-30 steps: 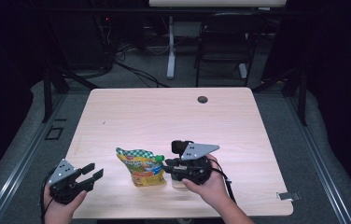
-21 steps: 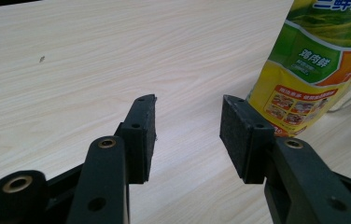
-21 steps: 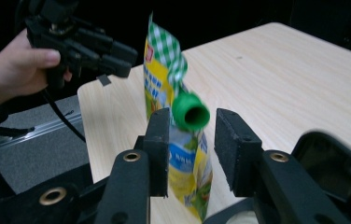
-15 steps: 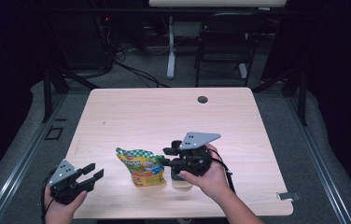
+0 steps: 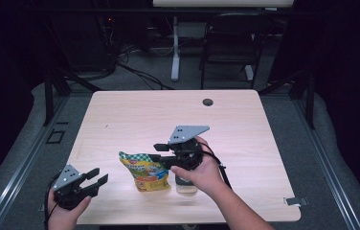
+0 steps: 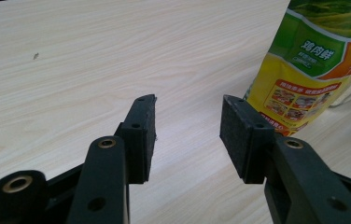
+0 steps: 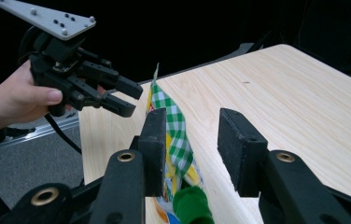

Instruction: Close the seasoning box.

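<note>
**Pouch let go, right hand-held gripper lifting clear**

Table (image 5: 120, 115) of pale wood grain carries everything here; its far half lies bare beyond both tools, apart from a small dark round grommet (image 5: 208, 102) well ahead of them. Next in size is the yellow-and-green printed foil snack pouch (image 5: 145, 170), with a green checked top edge, standing on the table just left of and below the right hand-held gripper (image 5: 158, 152), and ahead and to the right of the left hand-held gripper (image 5: 97, 177).

What has changed: a second ago the right hand-held gripper sat low against the pouch; its jaws have just been opening, and it now hangs higher, spread wide, with the checked top edge (image 7: 177, 126) between the jaws but pressed by neither pad. That reads as a release, so the pouch stands on its own. A small pale object (image 5: 185, 184) is half hidden under the right hand; what it is I cannot tell.

The left hand-held gripper (image 6: 187, 126) waits at the near left corner, jaws spread and empty, in the same spot as before. Any next grasp on the pouch looks open to either side.
</note>
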Demonstrator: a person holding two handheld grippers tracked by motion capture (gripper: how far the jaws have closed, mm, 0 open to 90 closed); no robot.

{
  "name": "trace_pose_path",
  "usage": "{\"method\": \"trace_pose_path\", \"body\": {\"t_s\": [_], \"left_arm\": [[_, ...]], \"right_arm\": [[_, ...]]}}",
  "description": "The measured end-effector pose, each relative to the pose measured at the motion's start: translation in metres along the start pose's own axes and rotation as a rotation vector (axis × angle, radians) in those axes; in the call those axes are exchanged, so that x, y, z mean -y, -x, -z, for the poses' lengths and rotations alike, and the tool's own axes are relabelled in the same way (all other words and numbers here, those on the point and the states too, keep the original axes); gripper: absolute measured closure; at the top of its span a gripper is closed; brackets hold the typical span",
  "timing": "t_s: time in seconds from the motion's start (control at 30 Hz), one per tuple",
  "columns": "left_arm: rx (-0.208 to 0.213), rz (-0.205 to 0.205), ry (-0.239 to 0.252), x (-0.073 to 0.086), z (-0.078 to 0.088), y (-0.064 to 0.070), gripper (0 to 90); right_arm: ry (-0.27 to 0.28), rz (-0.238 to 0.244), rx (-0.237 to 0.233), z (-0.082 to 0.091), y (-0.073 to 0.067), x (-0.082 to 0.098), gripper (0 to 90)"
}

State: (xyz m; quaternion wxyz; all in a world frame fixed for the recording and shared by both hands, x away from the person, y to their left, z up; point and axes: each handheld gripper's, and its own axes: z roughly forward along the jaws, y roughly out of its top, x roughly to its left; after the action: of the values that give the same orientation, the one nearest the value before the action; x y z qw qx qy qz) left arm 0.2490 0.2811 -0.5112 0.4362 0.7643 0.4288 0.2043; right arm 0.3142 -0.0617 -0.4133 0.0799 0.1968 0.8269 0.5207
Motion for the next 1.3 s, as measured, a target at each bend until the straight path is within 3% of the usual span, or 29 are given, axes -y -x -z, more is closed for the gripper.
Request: {"method": "trace_pose_path", "body": {"t_s": [0.03, 0.23, 0.7, 1.3], "left_arm": [[0.001, -0.002, 0.005, 0.0, -0.001, 0.0, 55.8], [-0.002, 0.002, 0.009, 0.001, -0.001, -0.001, 55.9], [-0.001, 0.0, -0.006, 0.002, 0.0, -0.002, 55.9], [0.001, 0.003, 0.002, 0.002, -0.002, -0.001, 55.7]], "right_arm": [[-0.01, -0.016, -0.018, -0.004, 0.001, -0.002, 63.9], [-0.049, 0.011, -0.027, -0.014, -0.001, -0.008, 66.3], [-0.073, 0.047, -0.063, -0.039, -0.006, -0.025, 66.0], [-0.159, 0.055, -0.096, -0.061, -0.004, -0.027, 64.4]]}}
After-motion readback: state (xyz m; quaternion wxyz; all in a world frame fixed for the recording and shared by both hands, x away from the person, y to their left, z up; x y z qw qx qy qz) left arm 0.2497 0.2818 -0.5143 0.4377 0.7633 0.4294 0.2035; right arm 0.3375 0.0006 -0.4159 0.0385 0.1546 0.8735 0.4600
